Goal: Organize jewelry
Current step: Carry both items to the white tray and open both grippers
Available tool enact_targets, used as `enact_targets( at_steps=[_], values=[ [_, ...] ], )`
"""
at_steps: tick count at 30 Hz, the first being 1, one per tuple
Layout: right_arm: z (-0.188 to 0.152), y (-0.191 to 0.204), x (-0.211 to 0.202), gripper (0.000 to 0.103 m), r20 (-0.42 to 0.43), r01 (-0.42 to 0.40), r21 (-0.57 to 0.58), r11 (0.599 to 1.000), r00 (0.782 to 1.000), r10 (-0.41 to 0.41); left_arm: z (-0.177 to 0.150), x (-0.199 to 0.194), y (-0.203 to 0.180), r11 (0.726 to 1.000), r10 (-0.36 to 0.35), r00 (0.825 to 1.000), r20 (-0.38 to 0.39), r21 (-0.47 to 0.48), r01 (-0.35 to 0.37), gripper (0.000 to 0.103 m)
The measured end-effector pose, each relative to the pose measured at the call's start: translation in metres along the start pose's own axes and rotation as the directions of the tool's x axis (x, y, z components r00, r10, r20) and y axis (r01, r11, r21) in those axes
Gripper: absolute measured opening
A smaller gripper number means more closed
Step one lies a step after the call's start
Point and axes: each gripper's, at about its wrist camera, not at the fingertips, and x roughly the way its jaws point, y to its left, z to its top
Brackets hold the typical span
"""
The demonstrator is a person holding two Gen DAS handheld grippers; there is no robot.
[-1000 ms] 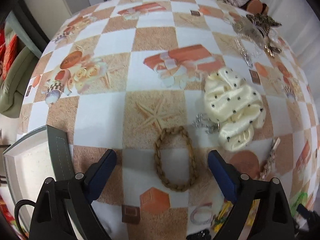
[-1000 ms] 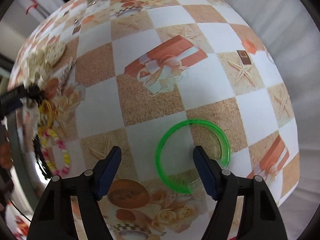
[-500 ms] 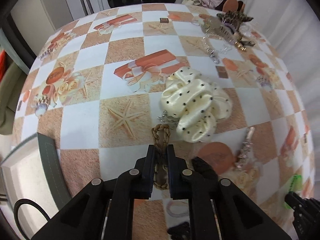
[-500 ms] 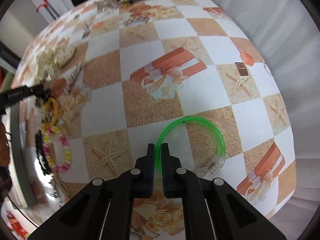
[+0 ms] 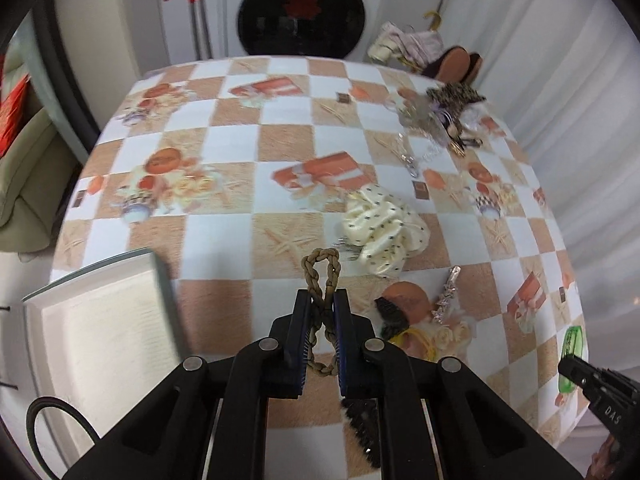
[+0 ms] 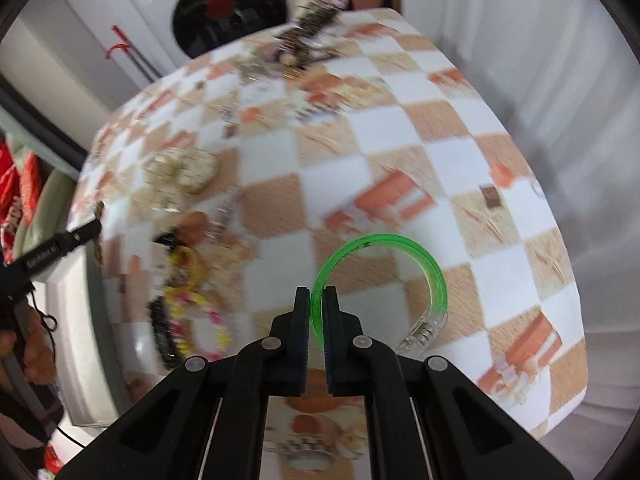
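Note:
My left gripper [image 5: 321, 300] is shut on a tan braided bracelet [image 5: 321, 268] and holds it above the checkered table [image 5: 280, 148]; its loop sticks out past the fingertips. My right gripper [image 6: 317, 296] is shut on a green plastic bangle [image 6: 420, 256] and holds it above the table's right part. The bangle and right gripper also show at the right edge of the left wrist view [image 5: 573, 344]. A white tray [image 5: 100, 320] with a grey rim lies at the table's near left.
A cream dotted scrunchie [image 5: 384, 228] lies mid-table. A silver clip [image 5: 448, 292], black and yellow pieces [image 5: 400, 320] and a bead bracelet [image 6: 200, 312] lie near the front. More jewelry and a leopard clip [image 5: 452, 100] sit far right. A washing machine [image 5: 300, 8] stands behind.
Both grippers closed, the left on the braided bracelet and the right on the green bangle, then lifted them off the table. The views now look from higher up.

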Motion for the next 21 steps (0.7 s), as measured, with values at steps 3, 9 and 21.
enact_targets(
  at_steps=[3,9,21],
  values=[
    [0.010,0.030,-0.007,0.007,0.015,-0.049,-0.053,0.997,0.999,0.049,-0.006,-0.017,0.020,0.999,0.012,1.000,0.020,-0.041,-0.012,0.016],
    [0.024,0.111,-0.009,0.007,0.008,-0.155,-0.210,0.965,0.987,0.161,-0.021,-0.043,0.071,0.989,0.080,0.996,0.049,-0.126,-0.074,0.016],
    [0.014,0.293,0.031,0.007,-0.160,-0.384,-0.460,0.800,0.923,0.351,-0.065,-0.035,0.181,0.936,0.208,0.978,-0.018,-0.288,-0.204,0.016]
  ],
)
